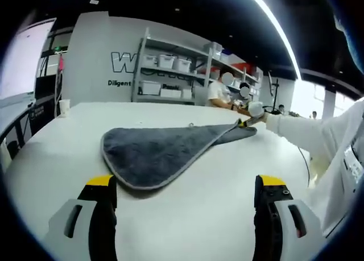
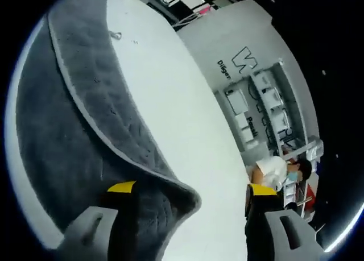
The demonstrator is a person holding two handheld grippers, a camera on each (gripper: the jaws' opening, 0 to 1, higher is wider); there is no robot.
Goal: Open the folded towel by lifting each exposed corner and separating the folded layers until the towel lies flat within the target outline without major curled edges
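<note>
Halfway done, maybe: soft grey fuzzy towel with pale trim [image 1: 165,153] lying on smooth white table [image 1: 51,158], spread wide at left, bunched to a point at right. Left gripper [image 1: 185,193] wide apart, empty. Right gripper [image 2: 190,201] also spread; touching towel corner? Hard to tell.

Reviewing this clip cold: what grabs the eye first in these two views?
The grey towel dominates, spread on the white table and drawn out to a point at its far right corner, where the right gripper meets it beside a white sleeve. In the right gripper view that corner curls up between the jaws. The left gripper hangs open, short of the towel's near edge.
</note>
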